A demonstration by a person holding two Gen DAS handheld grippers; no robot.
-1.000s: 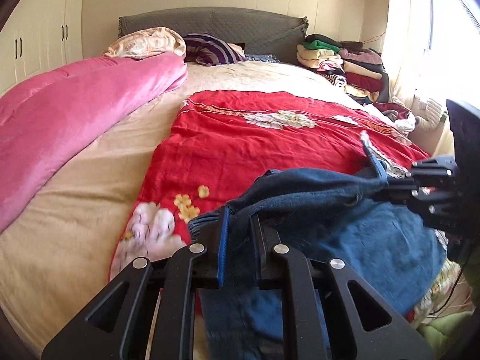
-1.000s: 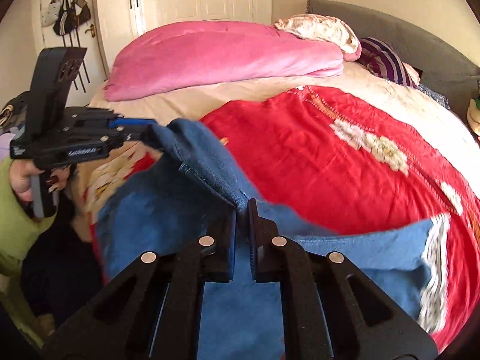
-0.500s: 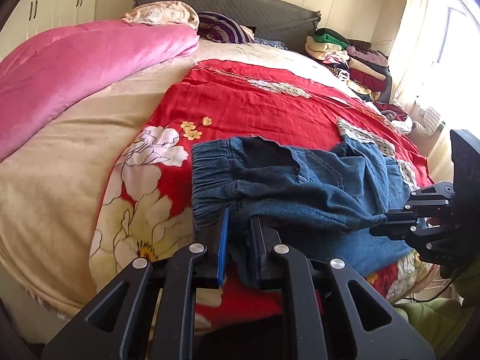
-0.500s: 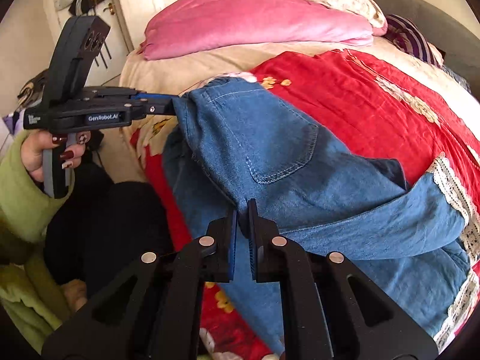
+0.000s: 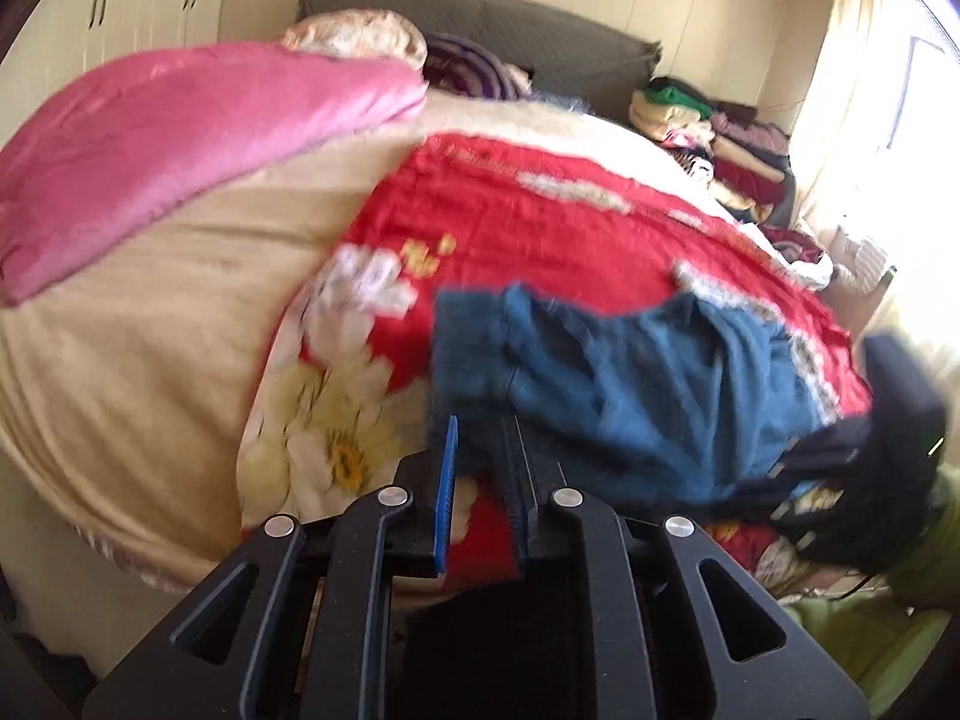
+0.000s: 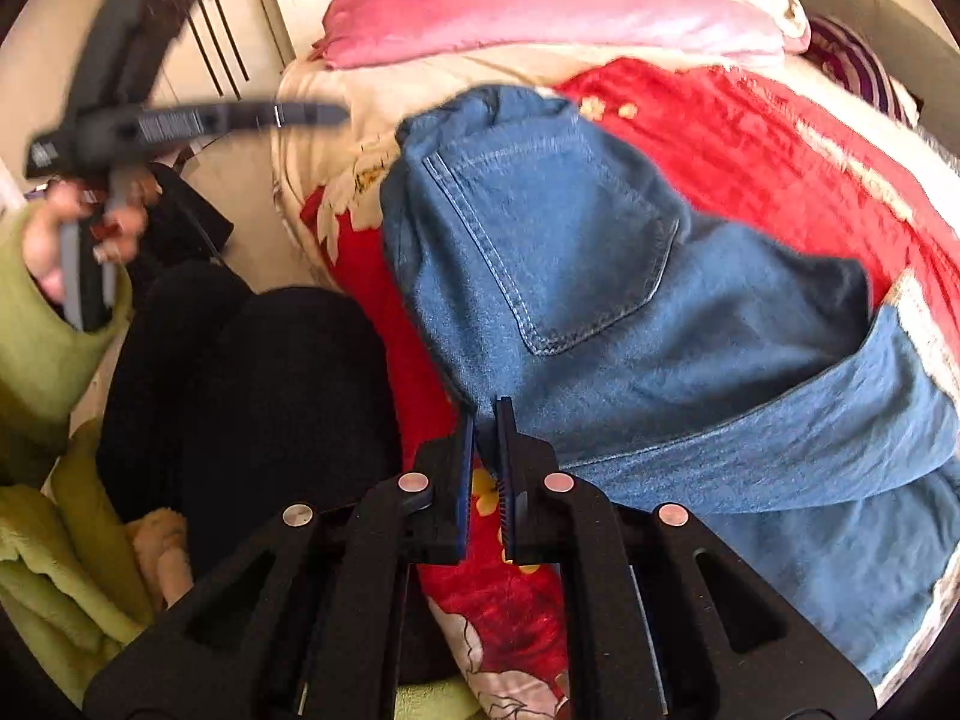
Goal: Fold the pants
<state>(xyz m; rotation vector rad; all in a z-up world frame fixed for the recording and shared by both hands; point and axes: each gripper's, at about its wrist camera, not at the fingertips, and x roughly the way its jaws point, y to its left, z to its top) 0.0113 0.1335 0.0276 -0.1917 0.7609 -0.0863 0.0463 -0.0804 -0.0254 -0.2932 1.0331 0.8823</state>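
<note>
Left gripper held low and level, fingers parted with a clear gap, nothing between them. Seen from the right wrist view as a blurred dark tool raised at upper left, gripped by a hand in a green sleeve with red-painted nails. Right gripper pointed forward, fingers drawn nearly together, only a thin slit between; possibly pinching a cloth edge at the tips, though too unclear to settle. Glimpsed as a dark smear at right in the left wrist view.
</note>
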